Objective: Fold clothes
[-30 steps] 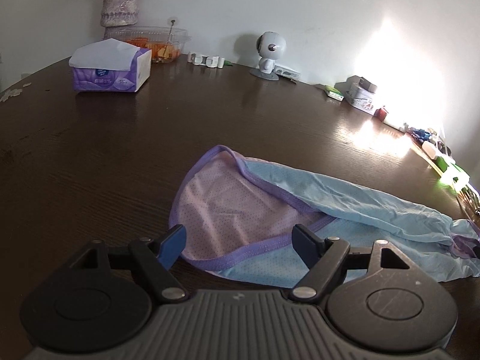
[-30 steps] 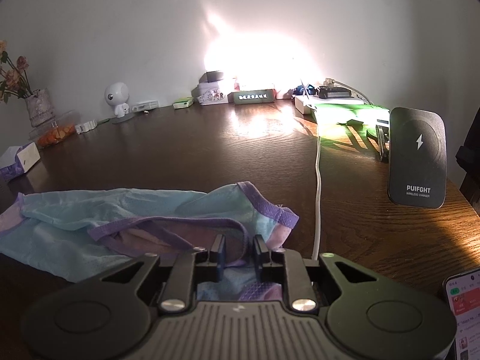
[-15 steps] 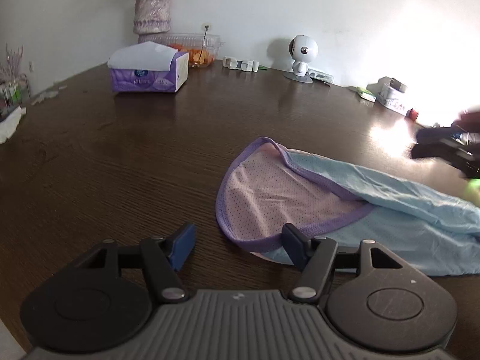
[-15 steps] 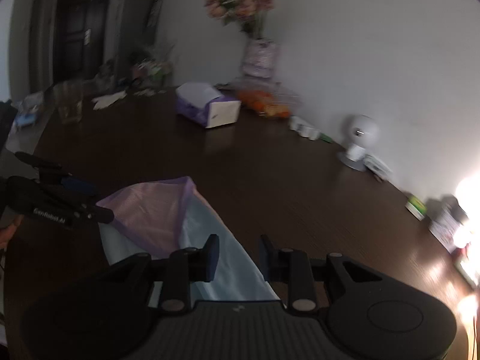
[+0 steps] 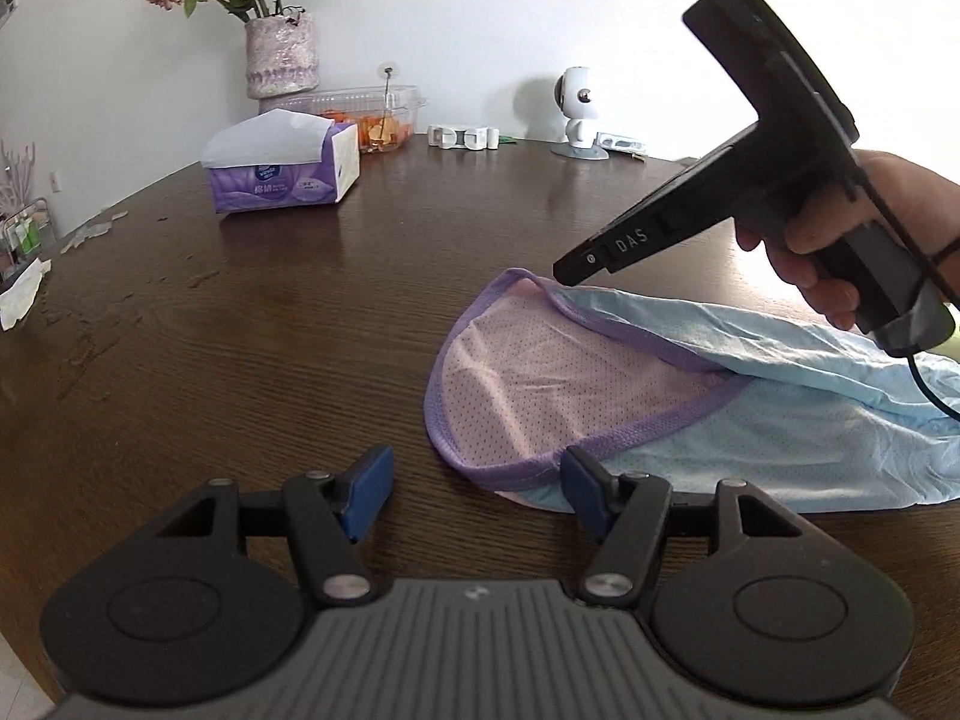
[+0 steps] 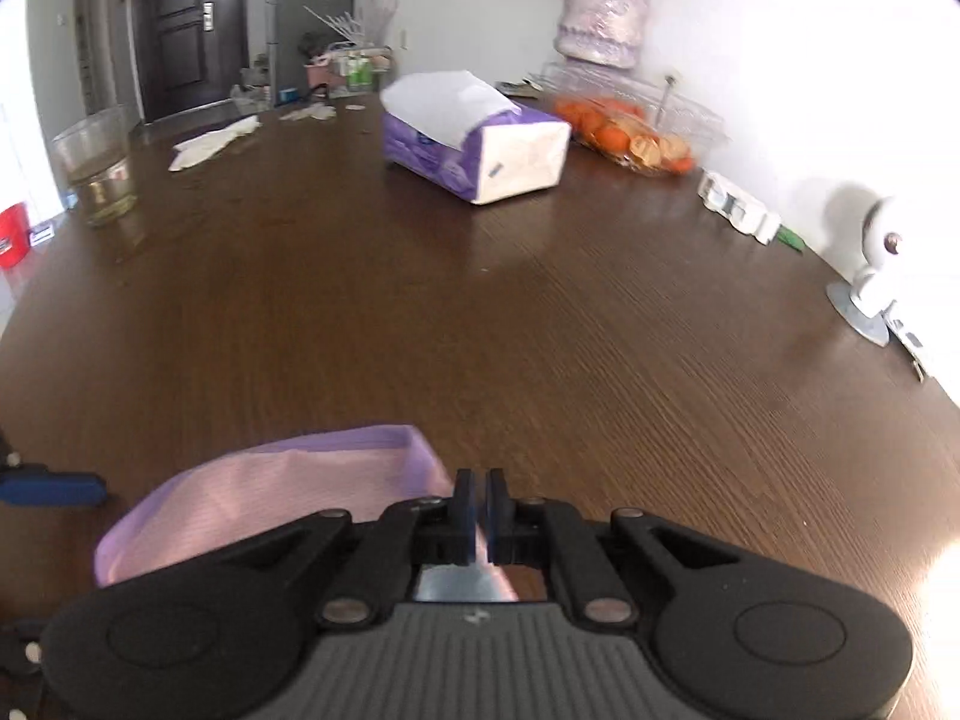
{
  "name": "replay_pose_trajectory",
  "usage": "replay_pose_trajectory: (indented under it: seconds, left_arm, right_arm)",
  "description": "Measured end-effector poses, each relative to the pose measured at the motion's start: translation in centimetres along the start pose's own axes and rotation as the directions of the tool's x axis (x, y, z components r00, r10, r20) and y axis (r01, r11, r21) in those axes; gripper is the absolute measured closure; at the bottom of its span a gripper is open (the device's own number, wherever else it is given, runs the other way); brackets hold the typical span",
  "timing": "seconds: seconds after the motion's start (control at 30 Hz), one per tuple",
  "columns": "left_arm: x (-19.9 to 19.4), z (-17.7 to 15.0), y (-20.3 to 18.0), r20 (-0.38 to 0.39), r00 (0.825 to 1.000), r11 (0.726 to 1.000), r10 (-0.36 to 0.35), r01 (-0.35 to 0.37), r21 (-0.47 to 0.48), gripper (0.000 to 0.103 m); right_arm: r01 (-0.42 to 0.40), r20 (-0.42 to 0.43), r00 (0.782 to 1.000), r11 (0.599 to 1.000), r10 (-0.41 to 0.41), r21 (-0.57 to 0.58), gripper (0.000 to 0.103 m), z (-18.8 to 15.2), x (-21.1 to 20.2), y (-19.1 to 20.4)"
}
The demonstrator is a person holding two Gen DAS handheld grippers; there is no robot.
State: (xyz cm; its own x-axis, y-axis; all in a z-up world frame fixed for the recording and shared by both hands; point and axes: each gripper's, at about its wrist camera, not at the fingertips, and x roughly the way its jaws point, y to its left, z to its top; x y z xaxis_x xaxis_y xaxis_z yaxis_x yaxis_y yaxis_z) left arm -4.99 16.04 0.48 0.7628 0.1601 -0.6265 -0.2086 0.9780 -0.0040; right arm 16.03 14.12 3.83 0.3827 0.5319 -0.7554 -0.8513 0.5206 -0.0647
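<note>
— Where's the garment (image 5: 600, 384)?
— Flat on the dark wood-grain table (image 5: 300, 324): pale blue perforated mesh, pink lining, a rounded opening bound in purple ribbing

— And the left gripper (image 5: 474, 489)?
— Low at the near hem, blue pads wide apart, clamping nothing

— The right gripper (image 6: 479, 507)?
— Held in a hand (image 5: 840, 246) over the far rim, jaws drawn together; whether cloth is pinched, I can't tell. Beyond sits a soft purple tissue pack (image 5: 282, 171)
</note>
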Motion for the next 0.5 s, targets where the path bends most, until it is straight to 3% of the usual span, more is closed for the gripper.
replay_pose_trajectory:
  seconds: [0.13, 0.2, 0.27, 0.33, 0.5]
  left_arm:
    - [-0.1, 0.3, 0.7, -0.01, 1.0, 0.998, -0.015, 0.014, -0.058, 0.04]
    - [-0.1, 0.3, 1.1, -0.011, 1.0, 0.997, -0.028, 0.027, -0.078, 0.04]
    - [0.0, 0.3, 1.0, -0.008, 1.0, 0.997, -0.022, 0.022, -0.07, 0.04]
    - [0.0, 0.2, 0.6, -0.006, 1.0, 0.999, -0.008, 0.008, -0.045, 0.04]
    - [-0.1, -0.1, 0.3, -0.006, 1.0, 1.0, 0.007, -0.007, -0.018, 0.04]
  right_arm:
    - [-0.036, 0.04, 0.999, 0.998, 0.034, 0.048, 0.089, -0.1, -0.8, -0.8]
    - [-0.091, 0.037, 0.995, 0.995, 0.09, 0.027, 0.069, -0.2, -1.1, -0.5]
    - [-0.115, 0.022, 0.993, 0.993, 0.115, -0.012, 0.072, -0.3, -1.1, 0.2]
    - [-0.055, 0.01, 0.998, 0.997, 0.056, -0.047, 0.099, -0.4, -0.5, 0.9]
    - [-0.008, 0.039, 0.999, 1.0, 0.008, -0.012, 0.101, -0.3, -0.4, 0.7]
